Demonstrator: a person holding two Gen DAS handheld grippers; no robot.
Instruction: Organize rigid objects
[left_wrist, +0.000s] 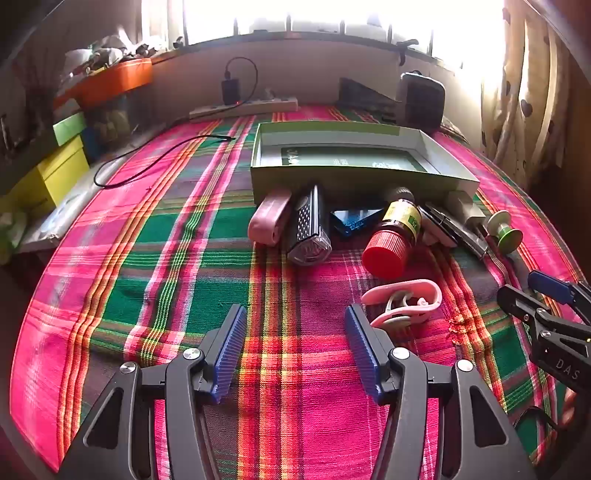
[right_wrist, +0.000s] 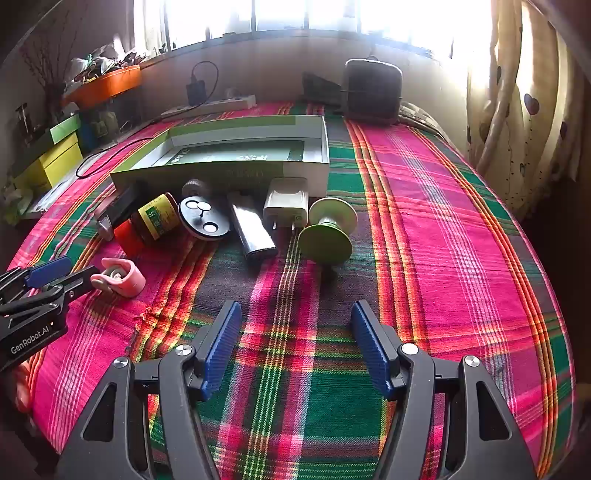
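From the left wrist camera, the left gripper (left_wrist: 295, 350) hovers above the plaid cloth (left_wrist: 147, 258) with its jaws wide apart and nothing between them. Just beside its right finger lies a pink clip (left_wrist: 404, 301), long axis running left to right. Farther off, a row of small things lines the near wall of the shallow green box (left_wrist: 362, 177): a pink case (left_wrist: 267, 216), a black grater-like piece (left_wrist: 308, 229) pointing its clear end toward the camera, a blue flat item (left_wrist: 354, 219) half hidden behind its neighbours, a brown bottle (left_wrist: 393, 236) lying on its side with the red cap toward the camera, and a green spool (left_wrist: 504, 230). The right gripper (left_wrist: 532, 295) enters at the right edge, cut off by the frame. A power strip (left_wrist: 243, 107) sits by the wall.

From the right wrist camera, the right gripper (right_wrist: 295, 347) is likewise spread open and empty over the cloth (right_wrist: 443, 221). Ahead of it the green spool (right_wrist: 328, 229) lies tipped on its side, one disc facing the camera. To its left stand a white charger (right_wrist: 286, 205) with prongs toward the camera, a silver lighter-like piece (right_wrist: 253, 230) lying lengthwise toward the camera, a black round disc (right_wrist: 203, 218), and the bottle (right_wrist: 153, 221). The box (right_wrist: 229, 173) lies behind them. The left gripper (right_wrist: 61, 275) reaches in at the left, its tips close to the pink clip (right_wrist: 120, 277); whether they touch it is unclear.
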